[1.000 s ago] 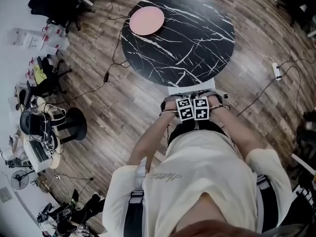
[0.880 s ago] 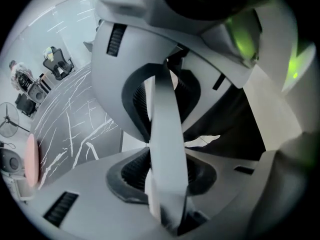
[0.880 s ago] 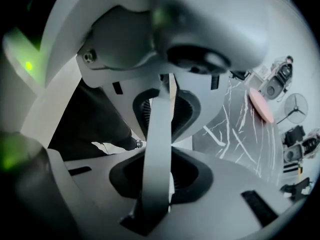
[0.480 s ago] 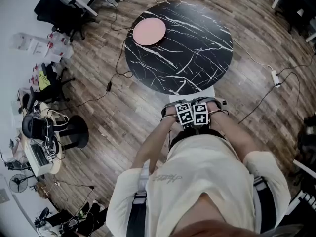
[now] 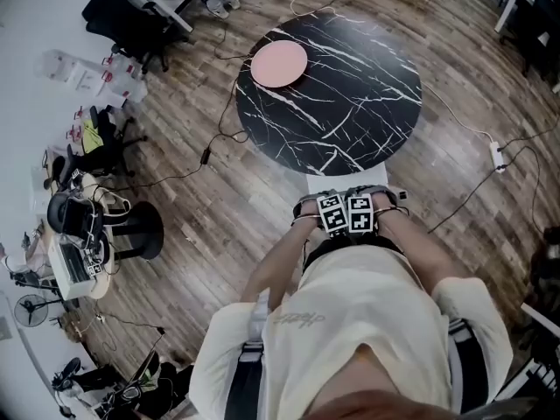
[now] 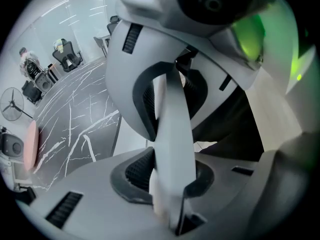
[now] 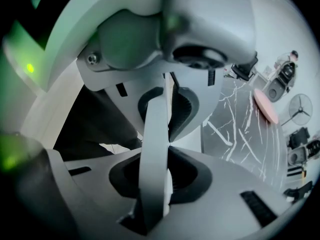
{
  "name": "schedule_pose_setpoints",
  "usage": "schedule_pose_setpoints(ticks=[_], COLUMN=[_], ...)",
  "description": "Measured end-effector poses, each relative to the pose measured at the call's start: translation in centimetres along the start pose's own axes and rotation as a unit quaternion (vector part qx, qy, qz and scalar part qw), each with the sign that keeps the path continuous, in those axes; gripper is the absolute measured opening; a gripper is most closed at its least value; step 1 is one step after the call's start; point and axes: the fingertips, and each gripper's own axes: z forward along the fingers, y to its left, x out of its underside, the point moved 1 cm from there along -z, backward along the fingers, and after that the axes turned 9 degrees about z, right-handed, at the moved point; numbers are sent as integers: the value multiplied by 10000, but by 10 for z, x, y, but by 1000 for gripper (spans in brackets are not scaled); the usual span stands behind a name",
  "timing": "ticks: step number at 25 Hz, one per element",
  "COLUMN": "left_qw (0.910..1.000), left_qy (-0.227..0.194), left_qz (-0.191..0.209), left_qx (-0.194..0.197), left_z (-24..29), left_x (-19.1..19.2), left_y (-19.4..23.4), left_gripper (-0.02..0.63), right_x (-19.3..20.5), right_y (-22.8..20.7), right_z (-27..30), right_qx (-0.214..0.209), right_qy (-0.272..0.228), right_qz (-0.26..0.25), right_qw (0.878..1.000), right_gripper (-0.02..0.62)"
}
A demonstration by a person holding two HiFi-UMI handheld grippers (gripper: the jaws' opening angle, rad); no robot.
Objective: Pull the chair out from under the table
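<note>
A white chair (image 5: 345,180) stands at the near edge of the round black marble table (image 5: 350,86), its seat showing as a pale strip. My left gripper (image 5: 332,214) and right gripper (image 5: 360,213) sit side by side on top of the chair's back, pointing steeply down. In the left gripper view the left gripper (image 6: 171,134) has just been closing, and its pads press on the thin pale chair back (image 6: 175,109). The right gripper (image 7: 159,149) is clamped on the same chair back (image 7: 152,184). A pink plate (image 5: 280,64) lies on the table's far left.
Cables cross the wooden floor, with a power strip (image 5: 500,156) at the right. A black round stool (image 5: 140,230) and a cluttered desk (image 5: 74,261) stand at the left, a black office chair (image 5: 131,20) at the far left. The person's body fills the lower picture.
The whole head view has drifted, so table and chair sit lower and further right in the picture. Both grippers stay together on the chair back.
</note>
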Motion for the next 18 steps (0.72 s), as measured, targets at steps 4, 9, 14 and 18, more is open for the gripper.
schedule_pose_setpoints(ticks=[4,9,14,18], left_qw=[9996,9992,9989,9985], left_qy=[-11,-3,-44,-34], left_qz=[-279,-407,-467,-539], left_qx=[-47,-9,57,74], left_z=[0,-3,-5,-4], left_x=[-4,-3,-6,-9], left_y=[-11,-27,-40,-52], left_gripper=[80,81,81,82], right_x=[4,3,4,6], right_y=[11,27,41,52], right_z=[-3,-6,-9,-11], right_qx=[-153,-289,-388,-458], right_qy=[44,68,76,73], right_qz=[-280,-370,-276,-339], right_qw=[9995,9989,9988,9983], right_gripper=[75,83,84,84])
